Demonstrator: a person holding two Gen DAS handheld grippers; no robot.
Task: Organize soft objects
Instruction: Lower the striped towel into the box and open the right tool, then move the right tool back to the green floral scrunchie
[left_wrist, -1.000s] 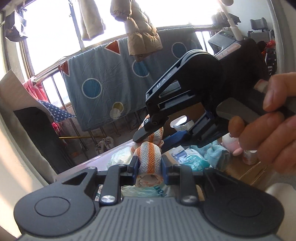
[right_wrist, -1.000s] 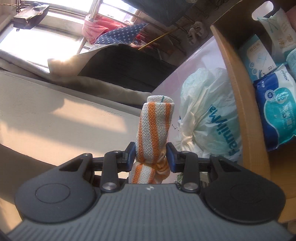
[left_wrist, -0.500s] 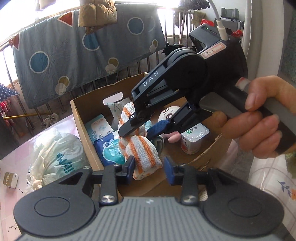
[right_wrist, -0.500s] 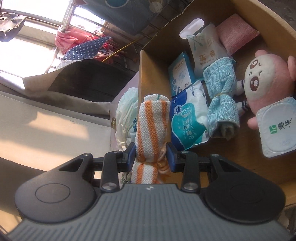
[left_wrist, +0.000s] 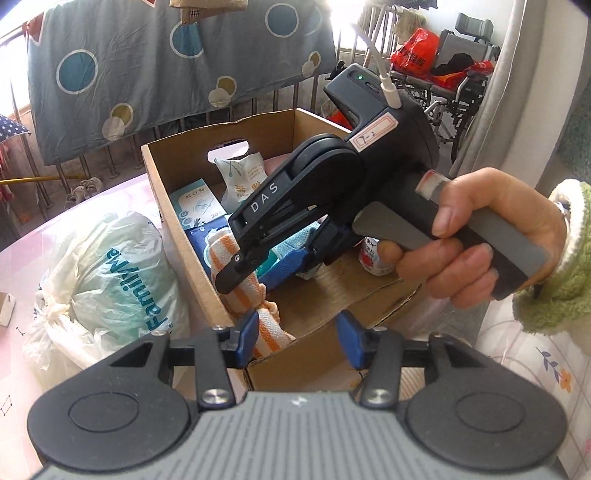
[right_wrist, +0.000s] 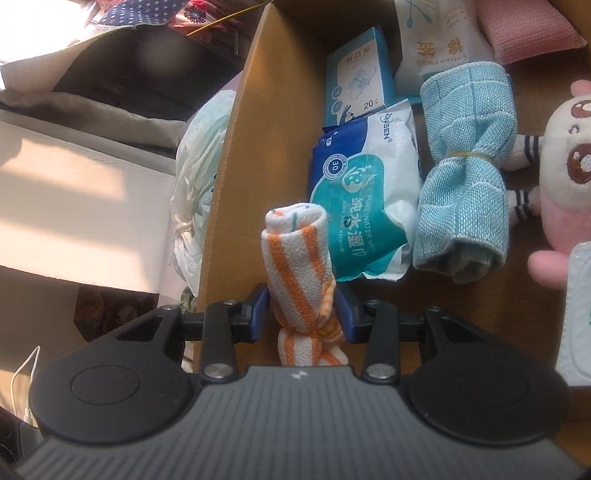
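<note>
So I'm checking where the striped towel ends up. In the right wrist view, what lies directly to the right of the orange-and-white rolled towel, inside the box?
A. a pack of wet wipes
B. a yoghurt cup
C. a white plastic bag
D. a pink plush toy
A: the blue-and-white pack of wet wipes lies right beside the rolled towel in the cardboard box.

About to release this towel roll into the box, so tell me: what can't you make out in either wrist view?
Right wrist view: whether the right gripper presses the orange-striped towel roll; its jaws have just been opening, roll between them, contact unclear.
Right wrist view: the roll's lower end, behind the gripper body.
Right wrist view: plush toy, cut off by the right edge.
Left wrist view: yogurt cup, mostly behind the right gripper and right hand.
</note>
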